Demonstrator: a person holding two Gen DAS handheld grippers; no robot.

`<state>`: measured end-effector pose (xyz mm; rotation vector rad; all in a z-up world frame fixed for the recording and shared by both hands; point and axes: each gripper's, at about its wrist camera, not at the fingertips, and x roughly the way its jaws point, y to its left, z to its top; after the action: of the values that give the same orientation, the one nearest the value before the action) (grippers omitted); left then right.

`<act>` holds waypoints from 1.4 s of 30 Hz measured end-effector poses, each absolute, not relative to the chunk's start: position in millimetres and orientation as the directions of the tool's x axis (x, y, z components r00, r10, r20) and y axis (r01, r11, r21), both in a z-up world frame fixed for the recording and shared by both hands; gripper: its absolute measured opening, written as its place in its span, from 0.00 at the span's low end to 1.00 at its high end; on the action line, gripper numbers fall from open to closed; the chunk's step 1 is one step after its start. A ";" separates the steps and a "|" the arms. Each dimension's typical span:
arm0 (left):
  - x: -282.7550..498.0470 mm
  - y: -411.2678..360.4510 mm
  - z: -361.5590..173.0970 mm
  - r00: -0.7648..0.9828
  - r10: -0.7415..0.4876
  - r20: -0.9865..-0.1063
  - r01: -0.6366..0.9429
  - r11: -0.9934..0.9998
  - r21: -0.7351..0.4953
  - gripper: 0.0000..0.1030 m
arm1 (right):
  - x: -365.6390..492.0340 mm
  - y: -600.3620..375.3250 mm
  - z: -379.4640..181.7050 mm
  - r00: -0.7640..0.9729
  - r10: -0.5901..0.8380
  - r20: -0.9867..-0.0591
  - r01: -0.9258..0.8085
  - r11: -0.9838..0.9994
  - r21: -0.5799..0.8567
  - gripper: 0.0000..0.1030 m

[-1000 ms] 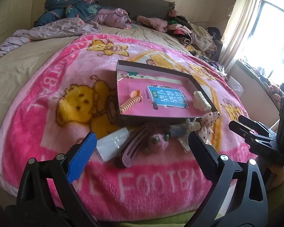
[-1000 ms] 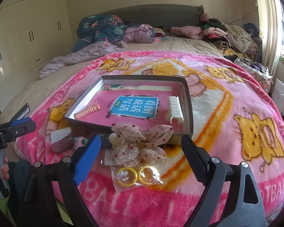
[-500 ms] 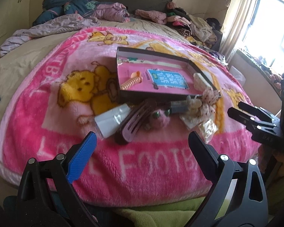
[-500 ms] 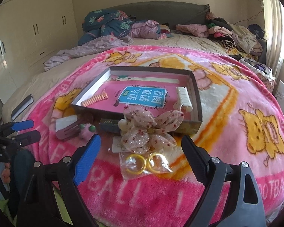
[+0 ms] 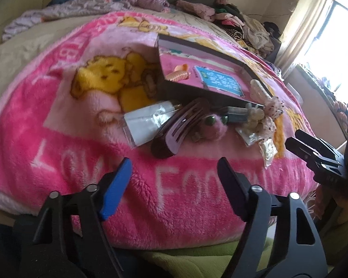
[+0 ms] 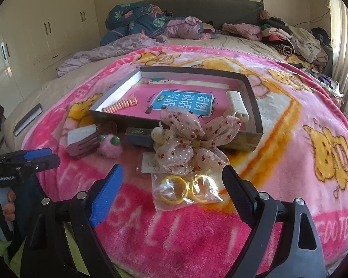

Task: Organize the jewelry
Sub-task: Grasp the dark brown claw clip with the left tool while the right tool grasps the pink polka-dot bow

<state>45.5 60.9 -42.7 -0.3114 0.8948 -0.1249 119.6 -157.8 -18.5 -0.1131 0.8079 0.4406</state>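
A shallow grey box (image 6: 250,97) with a pink floor lies on the pink blanket; in it are an orange spiral hair tie (image 6: 121,104) and a white claw clip (image 6: 237,105). In front of the box lie a mauve hair clip (image 5: 174,127), a pink pompom (image 6: 110,147), a spotted fabric bow (image 6: 192,143) and a bag of yellow rings (image 6: 185,191). My left gripper (image 5: 174,173) is open and empty, just short of the mauve clip. My right gripper (image 6: 172,185) is open and empty, around the ring bag's near side.
A white packet (image 5: 146,122) lies left of the mauve clip and a dark small box (image 6: 139,136) behind the pompom. Piled clothes (image 6: 290,39) and bedding (image 6: 139,25) fill the bed's far end. A dark book (image 6: 27,119) lies at the left edge.
Both grippers have drawn back and lifted from the items, then the left one tilted and swung in toward the mauve clip. No item has moved.
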 end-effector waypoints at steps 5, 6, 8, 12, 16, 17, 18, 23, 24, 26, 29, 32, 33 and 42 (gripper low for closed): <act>59.8 61.8 -59.8 0.583 -0.280 -0.763 -0.028 0.931 -0.363 0.49 | 128.2 -163.5 -24.7 0.606 0.331 -0.724 -0.406 0.911 0.076 0.82; 63.6 61.0 -63.8 0.576 -0.287 -0.766 -0.029 0.929 -0.370 0.49 | 129.7 -165.0 -25.5 0.606 0.330 -0.724 -0.403 0.912 0.078 0.82; 68.3 59.3 -66.7 0.573 -0.287 -0.767 -0.027 0.929 -0.368 0.49 | 134.6 -168.3 -28.6 0.606 0.322 -0.727 -0.392 0.917 0.079 0.82; 77.5 59.0 -68.2 0.578 -0.281 -0.766 -0.029 0.931 -0.364 0.49 | 146.1 -175.3 -32.4 0.606 0.311 -0.732 -0.369 0.925 0.088 0.82; 86.1 57.1 -69.1 0.581 -0.286 -0.762 -0.025 0.929 -0.368 0.49 | 159.3 -180.7 -35.7 0.604 0.310 -0.735 -0.347 0.932 0.108 0.82; 88.1 56.5 -69.4 0.581 -0.286 -0.762 -0.025 0.930 -0.368 0.49 | 163.0 -181.0 -36.8 0.600 0.308 -0.738 -0.343 0.933 0.111 0.82; 90.3 55.5 -69.8 0.580 -0.287 -0.762 -0.026 0.929 -0.369 0.49 | 168.2 -181.6 -38.2 0.596 0.312 -0.740 -0.338 0.933 0.122 0.82; 95.1 50.6 -67.9 0.584 -0.289 -0.759 -0.013 0.931 -0.365 0.35 | 185.2 -177.2 -43.2 0.579 0.327 -0.747 -0.337 0.930 0.147 0.82; 95.9 50.6 -68.0 0.583 -0.292 -0.759 -0.013 0.930 -0.367 0.31 | 187.1 -176.1 -44.0 0.577 0.331 -0.747 -0.338 0.929 0.151 0.82; 97.6 50.4 -69.0 0.578 -0.297 -0.760 -0.009 0.929 -0.370 0.19 | 191.2 -172.9 -46.4 0.570 0.340 -0.748 -0.344 0.926 0.158 0.80; 95.8 46.9 -69.2 0.574 -0.299 -0.762 0.002 0.932 -0.363 0.18 | 191.7 -168.0 -48.2 0.559 0.362 -0.746 -0.366 0.915 0.170 0.68; 91.7 43.8 -67.2 0.579 -0.293 -0.761 0.009 0.936 -0.353 0.17 | 188.3 -164.0 -47.9 0.551 0.379 -0.744 -0.389 0.905 0.172 0.49; 90.1 42.9 -66.8 0.579 -0.293 -0.761 0.012 0.936 -0.351 0.17 | 187.2 -163.2 -47.6 0.550 0.381 -0.743 -0.394 0.903 0.171 0.41; 70.0 38.0 -53.2 0.607 -0.284 -0.743 0.032 0.942 -0.334 0.17 | 176.6 -172.0 -44.4 0.583 0.350 -0.733 -0.394 0.911 0.122 0.01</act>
<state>70.0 38.0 -53.2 -0.3013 0.9038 -0.1855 176.6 -172.0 -44.4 -0.0565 0.8434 0.4345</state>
